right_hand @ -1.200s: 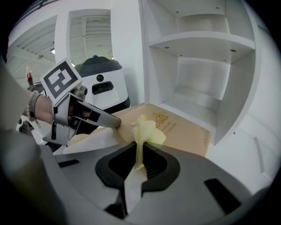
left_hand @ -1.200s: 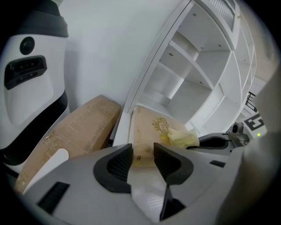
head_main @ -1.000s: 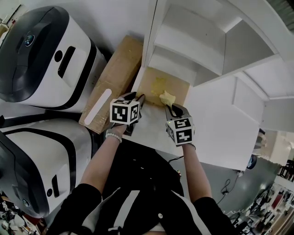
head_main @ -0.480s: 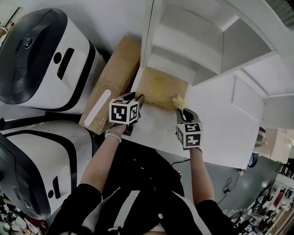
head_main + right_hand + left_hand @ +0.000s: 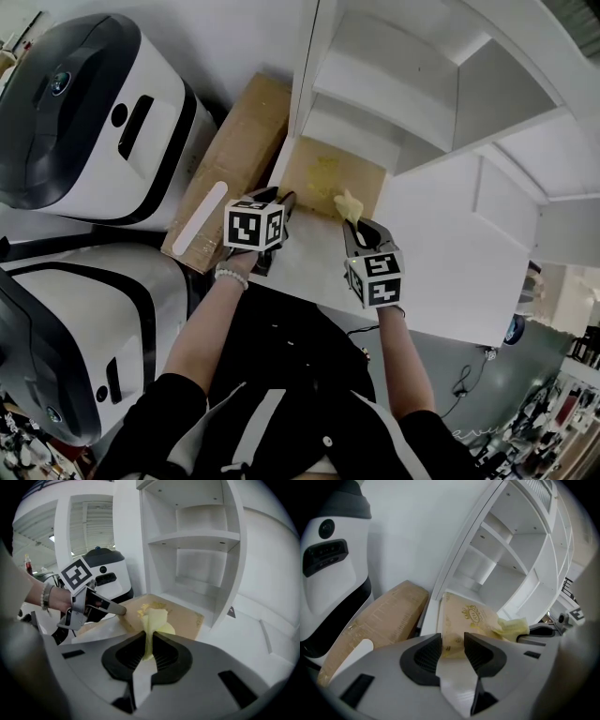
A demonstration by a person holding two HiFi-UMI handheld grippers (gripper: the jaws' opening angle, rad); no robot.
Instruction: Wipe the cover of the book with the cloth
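A tan book with a gold emblem lies flat on the white ledge at the foot of the shelf unit. My right gripper is shut on a yellow cloth, which rests on the book's near right part. Between the pads, in the right gripper view, the cloth stands up in a fold over the book. My left gripper is open, its tips at the book's near left corner. In the left gripper view the book edge shows in the gap, with the cloth to the right.
A long cardboard box lies left of the shelf unit. Two large white and black machines stand further left. Empty white shelf compartments rise behind the book.
My right gripper carried the cloth rightwards along the book's near edge, then back left towards the middle. The left gripper and the book stayed put.
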